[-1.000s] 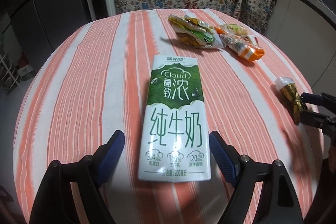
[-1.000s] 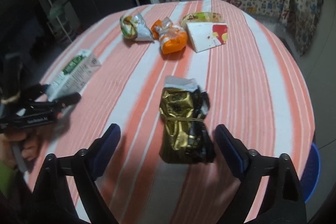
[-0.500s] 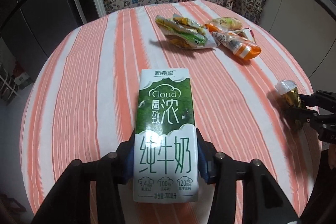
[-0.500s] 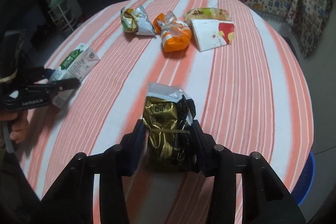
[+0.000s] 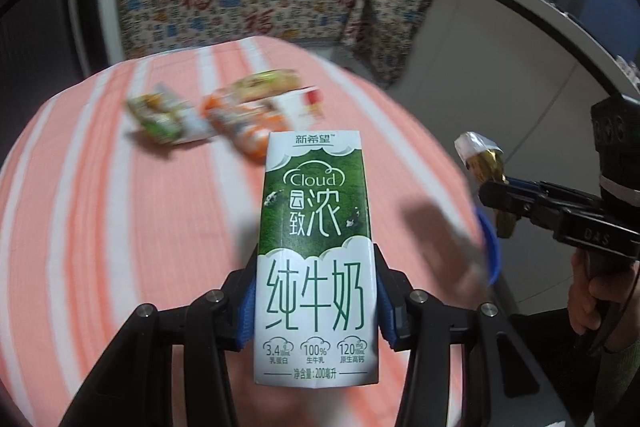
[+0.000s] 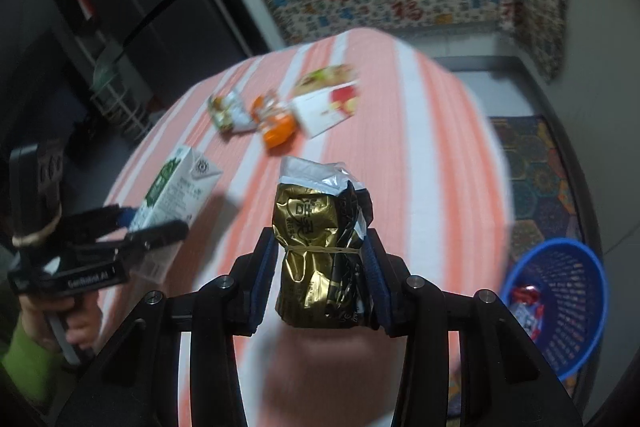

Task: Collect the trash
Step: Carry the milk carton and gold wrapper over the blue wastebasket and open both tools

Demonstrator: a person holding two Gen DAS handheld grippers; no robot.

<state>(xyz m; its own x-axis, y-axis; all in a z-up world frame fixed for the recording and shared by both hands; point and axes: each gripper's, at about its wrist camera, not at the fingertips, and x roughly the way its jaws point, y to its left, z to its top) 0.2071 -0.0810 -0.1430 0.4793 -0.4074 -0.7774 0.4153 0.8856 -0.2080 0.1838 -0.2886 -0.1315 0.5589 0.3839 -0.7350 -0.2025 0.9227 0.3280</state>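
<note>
Above striped tablecloth (image 5: 120,227), milk carton (image 5: 316,259) clamped between left gripper (image 5: 316,311) fingers (image 5: 246,311)

One milk carton (image 5: 316,259), one gold bag (image 6: 320,255), four wrappers (image 6: 276,123) on the table, one blue basket (image 6: 560,307).

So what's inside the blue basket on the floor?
In the blue basket, one red, white and blue wrapper lies against the near-left wall. The basket's lower part runs behind the right gripper, so anything there is hidden.
</note>
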